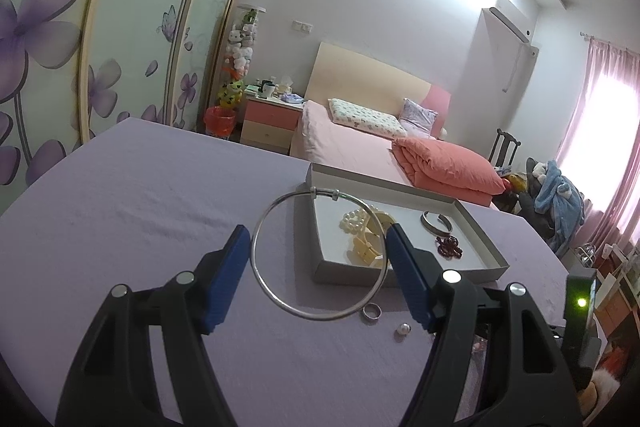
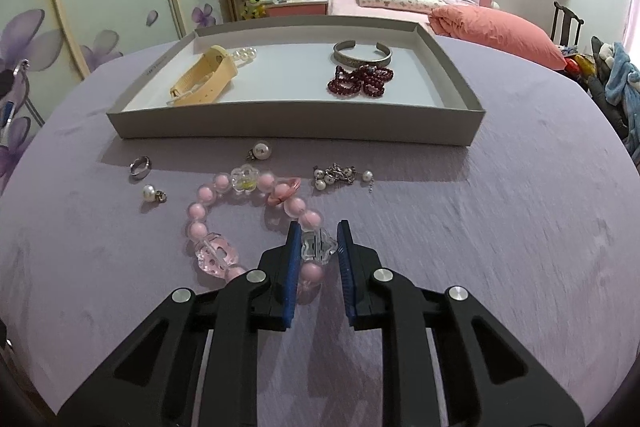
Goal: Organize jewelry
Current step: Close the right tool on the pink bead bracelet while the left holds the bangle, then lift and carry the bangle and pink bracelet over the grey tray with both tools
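A thin silver bangle [image 1: 256, 259] stands between the fingers of my left gripper [image 1: 318, 239], tilted up toward the grey tray [image 1: 400, 273]; the pads sit wide at its sides, so the grip is unclear. The tray [image 2: 280, 127] holds a cream watch strap [image 2: 208, 75], pearls [image 2: 245, 54], a silver cuff [image 2: 362, 53] and dark red beads [image 2: 360, 81]. My right gripper [image 2: 318, 231] closes around a clear flower bead [image 2: 318, 247] of the pink bead bracelet [image 2: 200, 215] on the purple cloth.
Loose on the cloth before the tray lie a silver ring [image 2: 140, 165], two pearl earrings [image 2: 152, 193] [image 2: 260, 150] and a pearl chain piece [image 2: 340, 175]. The ring [image 1: 372, 311] and a pearl [image 1: 402, 329] show in the left wrist view. A bed stands behind the table.
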`<control>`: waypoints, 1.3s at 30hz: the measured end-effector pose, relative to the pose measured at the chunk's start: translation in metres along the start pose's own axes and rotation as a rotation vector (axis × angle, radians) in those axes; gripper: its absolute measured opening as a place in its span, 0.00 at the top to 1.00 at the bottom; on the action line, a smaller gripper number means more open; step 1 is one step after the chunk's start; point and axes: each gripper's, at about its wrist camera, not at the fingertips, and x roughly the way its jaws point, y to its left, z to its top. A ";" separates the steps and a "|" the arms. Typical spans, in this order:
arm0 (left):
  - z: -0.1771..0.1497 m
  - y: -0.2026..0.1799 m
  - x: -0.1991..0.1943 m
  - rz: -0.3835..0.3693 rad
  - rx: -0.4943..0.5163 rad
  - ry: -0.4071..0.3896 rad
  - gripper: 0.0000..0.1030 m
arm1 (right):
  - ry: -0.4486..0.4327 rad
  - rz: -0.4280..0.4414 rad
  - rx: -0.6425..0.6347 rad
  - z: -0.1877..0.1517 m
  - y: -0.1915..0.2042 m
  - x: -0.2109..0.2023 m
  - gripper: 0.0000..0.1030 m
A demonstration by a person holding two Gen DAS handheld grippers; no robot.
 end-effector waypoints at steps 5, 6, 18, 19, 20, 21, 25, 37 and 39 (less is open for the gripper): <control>0.000 -0.002 -0.001 -0.002 0.005 0.002 0.34 | -0.094 0.034 0.003 -0.004 -0.006 -0.027 0.81; -0.001 -0.003 -0.001 -0.003 0.007 0.002 0.34 | -0.111 0.041 0.006 -0.003 -0.007 -0.032 0.81; -0.005 -0.025 -0.007 -0.029 0.059 0.012 0.34 | -0.313 0.113 0.042 0.004 -0.011 -0.082 0.81; -0.005 -0.025 -0.007 -0.031 0.062 0.012 0.34 | -0.318 0.114 0.046 0.004 -0.013 -0.084 0.81; -0.006 -0.027 -0.007 -0.033 0.065 0.013 0.34 | -0.327 0.117 0.054 0.005 -0.015 -0.086 0.81; -0.006 -0.029 -0.007 -0.034 0.067 0.014 0.34 | -0.333 0.121 0.060 0.005 -0.017 -0.087 0.81; -0.009 -0.034 -0.009 -0.040 0.073 0.015 0.34 | -0.361 0.130 0.067 0.007 -0.020 -0.093 0.81; -0.012 -0.043 -0.014 -0.056 0.081 0.014 0.34 | -0.408 0.139 0.077 0.008 -0.022 -0.102 0.81; -0.011 -0.045 -0.014 -0.056 0.083 0.014 0.34 | -0.412 0.140 0.079 0.007 -0.024 -0.104 0.81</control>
